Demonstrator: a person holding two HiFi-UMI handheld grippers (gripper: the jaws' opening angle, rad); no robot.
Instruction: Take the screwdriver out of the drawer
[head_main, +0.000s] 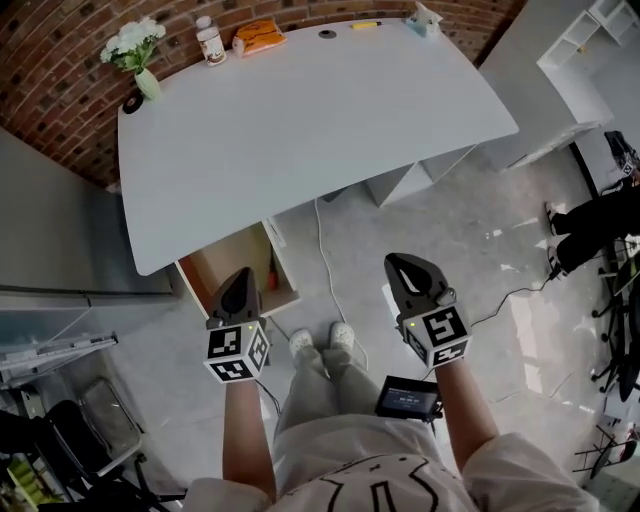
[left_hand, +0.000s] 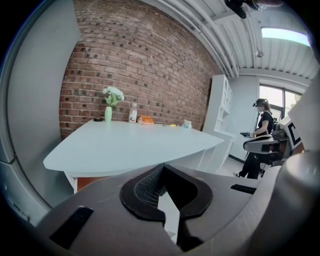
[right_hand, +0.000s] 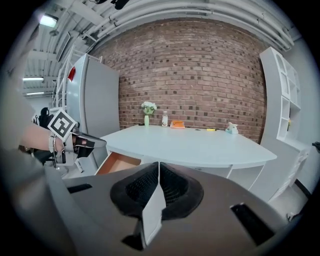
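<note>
Approach step, nothing grasped yet. The drawer (head_main: 224, 262) under the near-left corner of the white table (head_main: 300, 110) stands pulled open, its wooden inside showing in the head view and again in the right gripper view.

Your left gripper (head_main: 241, 276) hovers just over the drawer's front edge, jaws pressed together with nothing between them. Your right gripper (head_main: 400, 268) hangs well apart from it over bare floor, jaws likewise closed and empty.

The screwdriver itself is not clearly made out. A dark slim thing (head_main: 272, 272) sits at the drawer's right wall – possibly the tool, too small to tell. The rest of the drawer's inside looks bare from above, though the table edge hides its back part.

Next move, as a judgement: the left gripper is the nearer one, so spread its jaws before going in. Tip it down into the drawer, line the pads across the handle or shaft, and close only once the tool sits between them – then lift straight up, clear of the drawer wall and the table edge.
</note>
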